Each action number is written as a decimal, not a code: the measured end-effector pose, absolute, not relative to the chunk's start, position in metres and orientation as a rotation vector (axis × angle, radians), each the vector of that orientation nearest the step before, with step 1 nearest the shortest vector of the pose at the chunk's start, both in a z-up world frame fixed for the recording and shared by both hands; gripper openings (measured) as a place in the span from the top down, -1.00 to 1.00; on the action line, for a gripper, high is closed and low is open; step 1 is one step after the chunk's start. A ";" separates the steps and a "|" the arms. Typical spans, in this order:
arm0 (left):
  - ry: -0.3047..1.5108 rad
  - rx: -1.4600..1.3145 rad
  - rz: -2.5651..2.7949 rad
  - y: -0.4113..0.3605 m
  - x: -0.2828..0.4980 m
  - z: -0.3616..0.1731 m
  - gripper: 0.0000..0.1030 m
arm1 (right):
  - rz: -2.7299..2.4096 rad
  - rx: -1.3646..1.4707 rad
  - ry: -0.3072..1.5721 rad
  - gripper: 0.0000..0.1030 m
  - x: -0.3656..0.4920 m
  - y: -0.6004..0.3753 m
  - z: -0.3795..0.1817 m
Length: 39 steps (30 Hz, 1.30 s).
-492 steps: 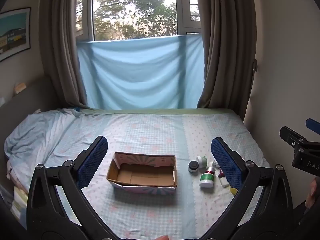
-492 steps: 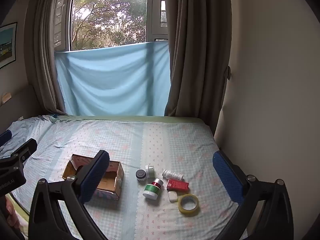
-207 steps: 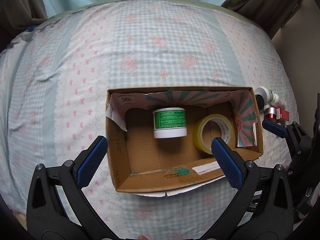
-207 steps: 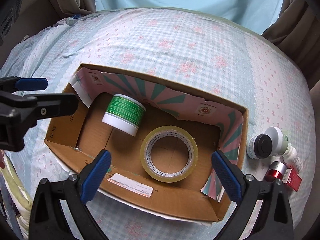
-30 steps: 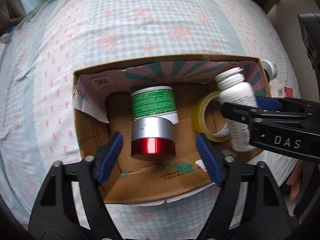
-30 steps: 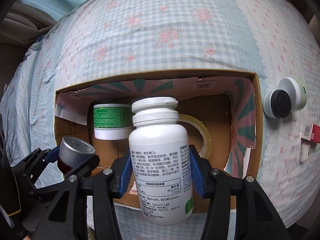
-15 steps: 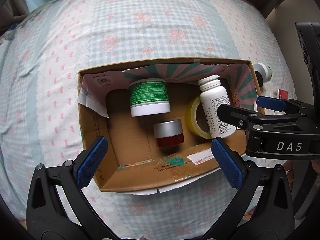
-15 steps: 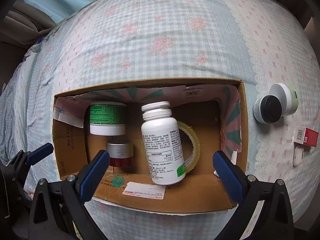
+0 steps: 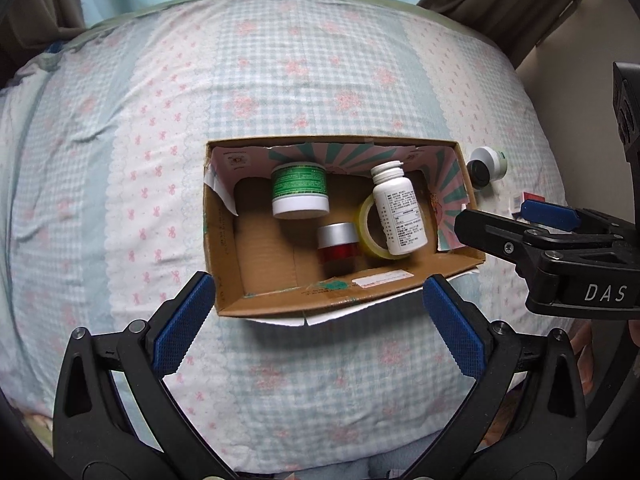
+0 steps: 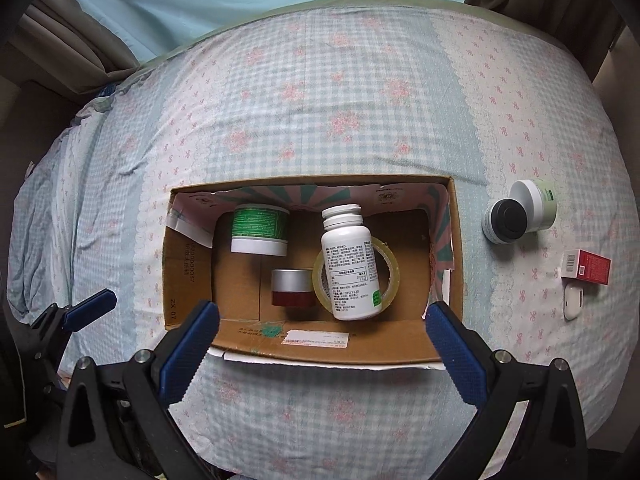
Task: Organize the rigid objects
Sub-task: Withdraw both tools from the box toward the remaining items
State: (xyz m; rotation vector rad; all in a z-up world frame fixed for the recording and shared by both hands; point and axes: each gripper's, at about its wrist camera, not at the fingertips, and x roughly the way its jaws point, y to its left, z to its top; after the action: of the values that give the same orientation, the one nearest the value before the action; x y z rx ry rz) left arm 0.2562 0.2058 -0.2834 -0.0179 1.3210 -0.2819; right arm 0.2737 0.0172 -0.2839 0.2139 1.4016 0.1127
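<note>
An open cardboard box (image 9: 224, 248) (image 10: 188, 272) sits on the bed. It holds a green-labelled jar (image 9: 299, 190) (image 10: 260, 229), a silver-capped red jar (image 9: 338, 242) (image 10: 292, 287), a tape roll (image 9: 368, 232) (image 10: 390, 276) and a white pill bottle (image 9: 399, 210) (image 10: 350, 264) lying over the tape. My left gripper (image 9: 318, 326) is open and empty above the box's near edge. My right gripper (image 10: 322, 350) is open and empty above the near wall; it shows at the right in the left wrist view (image 9: 532, 232).
Right of the box on the sheet lie a black-lidded jar (image 10: 505, 220) (image 9: 479, 169), a white-green jar (image 10: 538, 202), a red carton (image 10: 586, 266) and a small white case (image 10: 572, 302). Curtains and a wall border the bed's far and right sides.
Both grippers have drawn back and up from the box, so it looks smaller. The white bottle and the red jar, released earlier, lie still in the box.
</note>
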 end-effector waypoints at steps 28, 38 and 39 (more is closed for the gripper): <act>1.017 0.030 -0.353 0.051 0.105 -0.138 -0.99 | -0.038 0.151 1.161 -1.00 0.090 -0.147 -0.142; 1.052 -0.040 -0.310 -0.061 0.097 -0.158 -0.99 | -0.012 0.114 1.132 -1.00 0.081 -0.277 -0.150; 1.061 -0.040 -0.307 -0.070 0.098 -0.161 -0.99 | -0.011 0.103 1.135 -1.00 0.082 -0.287 -0.153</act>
State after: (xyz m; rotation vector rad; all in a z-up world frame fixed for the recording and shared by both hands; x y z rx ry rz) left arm 0.0980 -0.0700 -0.1607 -0.0404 1.0609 -0.3073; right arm 0.0822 -0.2869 -0.1534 0.1032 1.1352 -0.0107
